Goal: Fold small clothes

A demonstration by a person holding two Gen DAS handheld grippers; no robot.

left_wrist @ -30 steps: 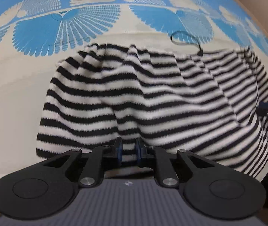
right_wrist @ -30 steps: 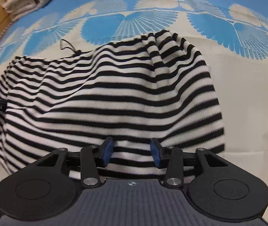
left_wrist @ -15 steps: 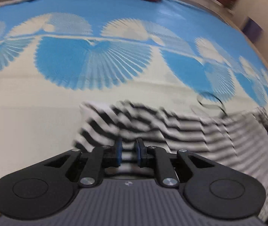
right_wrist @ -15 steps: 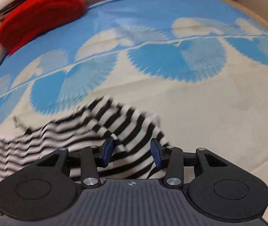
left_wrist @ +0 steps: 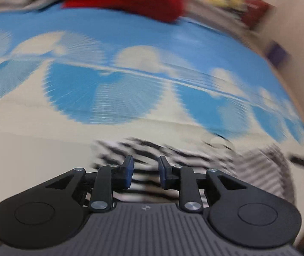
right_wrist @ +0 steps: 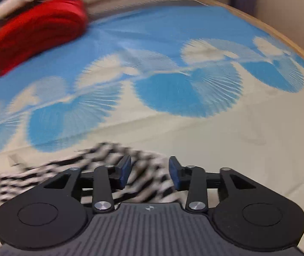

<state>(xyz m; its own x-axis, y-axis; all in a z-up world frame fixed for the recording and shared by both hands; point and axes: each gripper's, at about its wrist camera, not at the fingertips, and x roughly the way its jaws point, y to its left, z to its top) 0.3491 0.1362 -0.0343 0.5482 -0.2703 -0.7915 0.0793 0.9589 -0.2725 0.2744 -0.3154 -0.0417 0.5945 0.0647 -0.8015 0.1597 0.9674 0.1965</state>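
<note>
We had the striped top (left_wrist: 149, 171) low on the blue patterned cloth (left_wrist: 130, 42), mid-fold. Left gripper (left_wrist: 145, 173) fingers were opening, top between them; right gripper (right_wrist: 149, 170) fingers stood apart over it. Next: probably regrip an edge.

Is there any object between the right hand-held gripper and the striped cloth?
Nothing visible. The striped cloth lies directly under and between the fingers of the right hand-held gripper. The red cloth sits far back on the blue patterned sheet.
</note>
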